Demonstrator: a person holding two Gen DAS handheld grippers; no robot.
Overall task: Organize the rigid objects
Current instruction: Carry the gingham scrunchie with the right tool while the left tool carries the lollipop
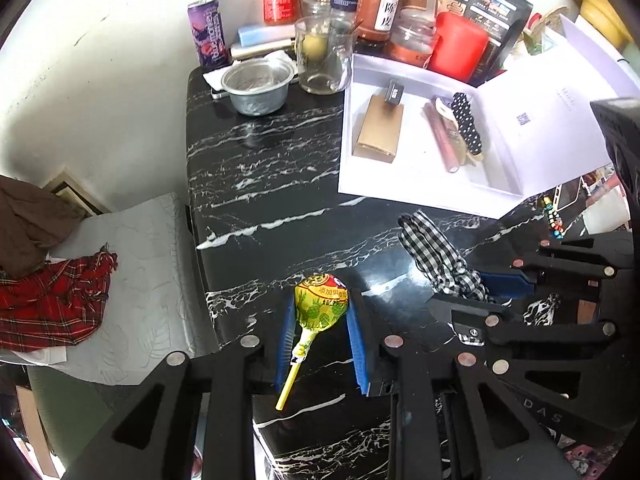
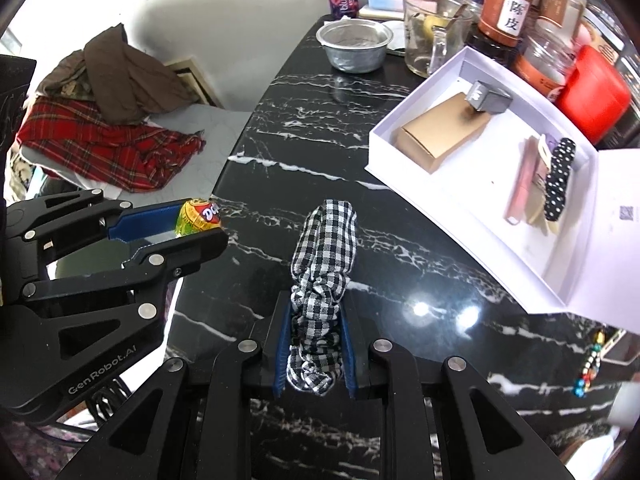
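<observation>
My left gripper (image 1: 321,308) is shut on a lollipop (image 1: 321,300) in a yellow wrapper, its stick pointing back toward the camera, held above the black marble table (image 1: 260,184). It also shows in the right wrist view (image 2: 199,216). My right gripper (image 2: 316,312) is shut on a black-and-white checked hair band (image 2: 324,248), which also shows in the left wrist view (image 1: 436,252). An open white box (image 2: 480,152) at the right holds a tan carton (image 2: 440,136), a small grey box (image 2: 486,98), a pink tube (image 2: 524,176) and a dotted hair clip (image 2: 560,176).
A foil cup (image 1: 256,84), a glass mug (image 1: 324,56), a purple can (image 1: 208,34), jars (image 1: 378,4) and a red container (image 1: 460,46) crowd the table's far end. Plaid and brown clothes (image 2: 104,120) lie on a seat to the left. A bead string (image 2: 588,368) hangs at the right.
</observation>
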